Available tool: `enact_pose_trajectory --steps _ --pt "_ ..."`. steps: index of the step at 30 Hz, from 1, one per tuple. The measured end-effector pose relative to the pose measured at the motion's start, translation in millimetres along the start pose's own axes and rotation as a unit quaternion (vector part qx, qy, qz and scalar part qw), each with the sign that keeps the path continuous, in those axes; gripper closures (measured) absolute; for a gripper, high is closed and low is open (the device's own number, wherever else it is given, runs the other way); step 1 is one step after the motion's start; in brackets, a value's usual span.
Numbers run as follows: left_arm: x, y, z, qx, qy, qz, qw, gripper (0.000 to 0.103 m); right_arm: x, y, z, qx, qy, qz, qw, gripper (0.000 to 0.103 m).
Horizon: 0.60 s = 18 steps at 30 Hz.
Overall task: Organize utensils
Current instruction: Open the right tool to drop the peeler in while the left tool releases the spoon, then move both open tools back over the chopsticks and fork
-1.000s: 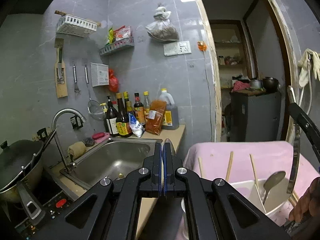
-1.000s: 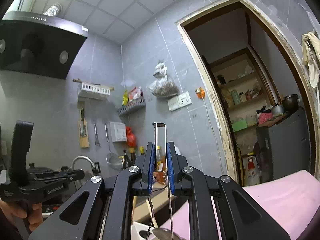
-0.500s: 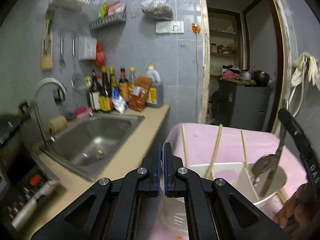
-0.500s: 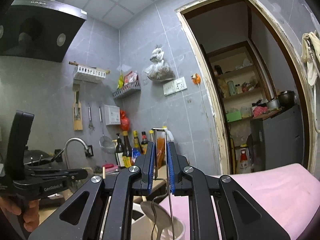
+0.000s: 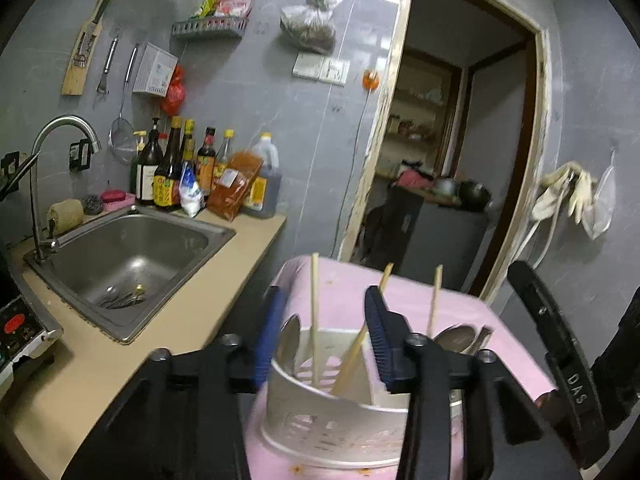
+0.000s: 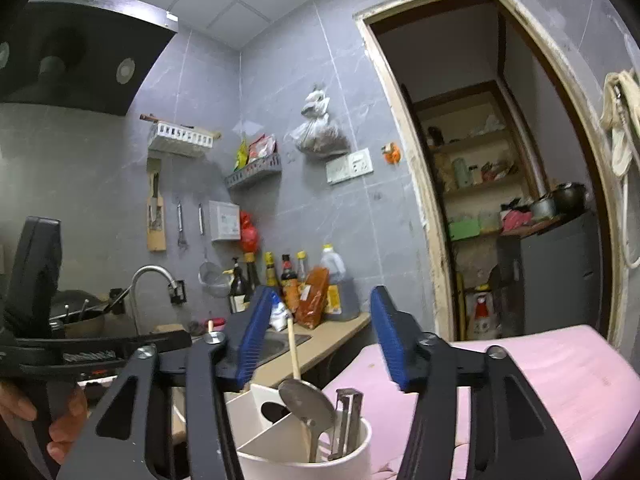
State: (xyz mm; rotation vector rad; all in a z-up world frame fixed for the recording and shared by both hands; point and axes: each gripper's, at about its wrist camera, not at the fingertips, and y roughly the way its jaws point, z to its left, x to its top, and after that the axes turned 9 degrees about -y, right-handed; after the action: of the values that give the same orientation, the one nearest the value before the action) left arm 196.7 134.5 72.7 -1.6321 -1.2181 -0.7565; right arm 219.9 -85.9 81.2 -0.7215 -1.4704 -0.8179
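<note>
A white divided utensil holder (image 5: pixel 320 412) stands on a pink cloth-covered surface (image 5: pixel 448 308). It holds wooden chopsticks (image 5: pixel 314 320), steel spoons (image 5: pixel 452 336) and a wire-handled tool (image 6: pixel 346 416). My left gripper (image 5: pixel 322 334) is open and empty, just in front of the holder with its jaws to either side. My right gripper (image 6: pixel 318 334) is open and empty above the holder (image 6: pixel 312 456), over a spoon (image 6: pixel 306 402) and the tool standing in the right compartment.
A beige counter (image 5: pixel 132 360) with a steel sink (image 5: pixel 128 256) and faucet (image 5: pixel 44 184) lies to the left. Sauce bottles (image 5: pixel 188 176) line the wall. A stove panel (image 5: pixel 16 328) is at far left. A doorway (image 5: pixel 452 168) opens behind the pink surface.
Both grippers have opened. The right gripper let go of the wire-handled tool, which now stands in the holder. The left gripper moved closer to the holder.
</note>
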Motion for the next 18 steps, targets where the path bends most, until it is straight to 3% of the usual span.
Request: enact_pose_trajectory --steps 2,4,7,12,14,18 --pt "2.7 -5.8 -5.0 0.001 0.007 -0.011 0.9999 0.063 4.2 -4.7 0.5 -0.014 -0.007 -0.004 1.0 0.042" --pt "4.2 -10.3 -10.5 0.003 0.017 -0.021 0.9996 0.055 8.4 -10.3 -0.8 -0.025 -0.01 -0.008 1.0 0.026" --pt "3.0 -18.1 -19.1 0.001 0.026 -0.039 0.9989 0.037 14.8 -20.6 -5.1 -0.046 -0.011 -0.011 0.999 0.019" --pt "-3.8 -24.8 -35.1 -0.011 0.04 -0.054 0.9977 0.025 25.2 -44.0 -17.8 -0.081 -0.017 -0.011 0.996 0.0" --pt "-8.7 -26.3 -41.4 -0.02 0.042 -0.057 0.9973 0.018 28.3 -58.5 -26.7 -0.095 -0.018 -0.011 0.995 0.0" --pt "-21.5 -29.0 -59.6 -0.048 0.047 -0.05 0.9965 0.016 32.2 -78.8 -44.6 -0.115 -0.032 0.018 0.993 0.0"
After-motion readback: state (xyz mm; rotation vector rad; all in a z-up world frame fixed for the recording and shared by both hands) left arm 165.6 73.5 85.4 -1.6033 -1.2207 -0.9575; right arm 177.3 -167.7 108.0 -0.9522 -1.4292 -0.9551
